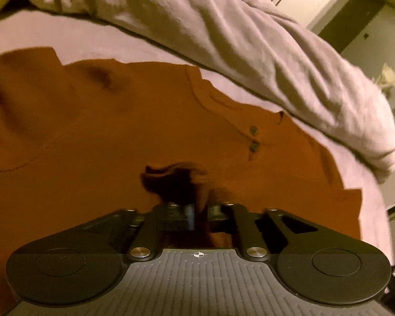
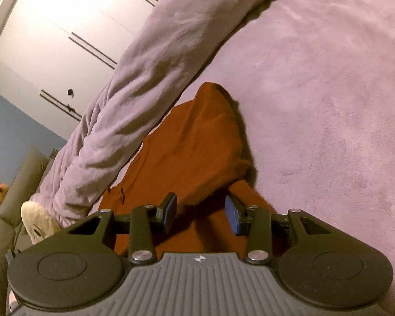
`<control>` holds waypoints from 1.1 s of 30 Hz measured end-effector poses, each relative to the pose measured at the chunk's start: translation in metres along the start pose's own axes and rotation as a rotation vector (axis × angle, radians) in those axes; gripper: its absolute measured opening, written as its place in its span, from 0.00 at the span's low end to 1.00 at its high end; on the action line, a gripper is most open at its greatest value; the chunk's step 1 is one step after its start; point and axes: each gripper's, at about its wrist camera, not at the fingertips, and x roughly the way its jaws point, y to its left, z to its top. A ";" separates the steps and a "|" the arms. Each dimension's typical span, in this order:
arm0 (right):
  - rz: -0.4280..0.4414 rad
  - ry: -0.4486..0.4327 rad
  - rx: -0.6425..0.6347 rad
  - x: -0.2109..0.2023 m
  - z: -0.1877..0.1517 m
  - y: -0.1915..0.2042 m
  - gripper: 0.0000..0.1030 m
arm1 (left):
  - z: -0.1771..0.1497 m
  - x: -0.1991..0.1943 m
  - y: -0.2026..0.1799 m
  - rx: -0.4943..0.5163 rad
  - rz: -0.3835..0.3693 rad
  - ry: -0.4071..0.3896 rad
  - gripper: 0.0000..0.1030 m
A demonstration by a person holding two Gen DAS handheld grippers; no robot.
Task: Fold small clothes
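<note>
Left claw (image 1: 201, 205) pinches the shirt (image 1: 92, 131); right claw (image 2: 200, 210) gapes over its hem at 6 o'clock, so a one-sided pull could skew the fold.

Dim warm light, motion blur, seemingly fisheye-warped edges

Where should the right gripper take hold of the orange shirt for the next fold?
Judging by the pose, the ribbed cuff edge of the orange shirt, lying just ahead of the open right gripper. Come from above and slightly behind: that edge is raised and bunched, so the fingers can straddle it.
</note>
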 end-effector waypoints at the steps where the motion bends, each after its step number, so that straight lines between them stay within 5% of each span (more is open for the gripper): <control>1: 0.002 -0.005 0.012 0.001 0.001 -0.001 0.38 | 0.002 -0.001 -0.001 -0.004 -0.003 -0.007 0.08; 7: 0.032 -0.029 0.122 0.008 0.006 -0.009 0.42 | 0.014 -0.032 -0.006 0.031 -0.048 -0.121 0.08; 14: 0.036 -0.052 0.156 0.014 0.008 -0.006 0.50 | 0.032 -0.063 0.011 0.019 -0.013 -0.209 0.08; 27: 0.019 -0.062 0.214 0.027 0.008 -0.001 0.46 | 0.038 -0.072 0.057 -0.009 0.051 -0.215 0.08; 33: 0.003 -0.057 0.226 0.030 0.006 -0.001 0.31 | 0.031 -0.062 0.065 0.016 0.078 -0.182 0.08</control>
